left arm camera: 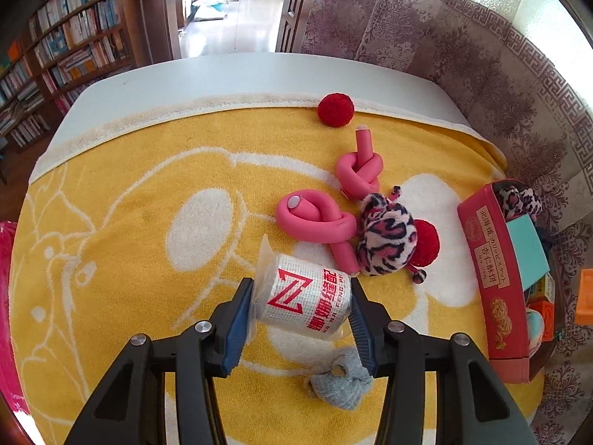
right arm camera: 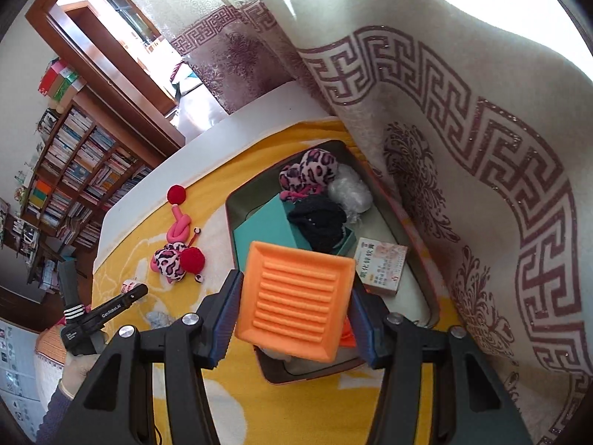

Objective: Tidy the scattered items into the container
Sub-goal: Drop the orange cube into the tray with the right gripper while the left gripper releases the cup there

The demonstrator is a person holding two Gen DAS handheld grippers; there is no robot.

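My left gripper [left arm camera: 302, 298] is shut on a white wrapped roll with red lettering [left arm camera: 305, 300], held over the yellow towel [left arm camera: 129, 222]. Beyond it lie two knotted pink foam rollers [left arm camera: 315, 218], a leopard-print plush [left arm camera: 387, 239], two red pompoms [left arm camera: 334, 109] and a grey cloth bundle [left arm camera: 339, 382]. The red box container [left arm camera: 489, 282] stands at the right. My right gripper [right arm camera: 294, 296] is shut on an orange ridged tray [right arm camera: 292, 298], held above the open box [right arm camera: 241, 200], which holds a teal box, a black item, a leopard plush and a medicine carton [right arm camera: 381, 269].
The towel covers a white table [left arm camera: 222, 78]. A patterned curtain [right arm camera: 463, 148] hangs close along the box's right side. Bookshelves [left arm camera: 66, 48] and a doorway lie beyond the table. The left gripper's body [right arm camera: 103, 313] shows in the right wrist view.
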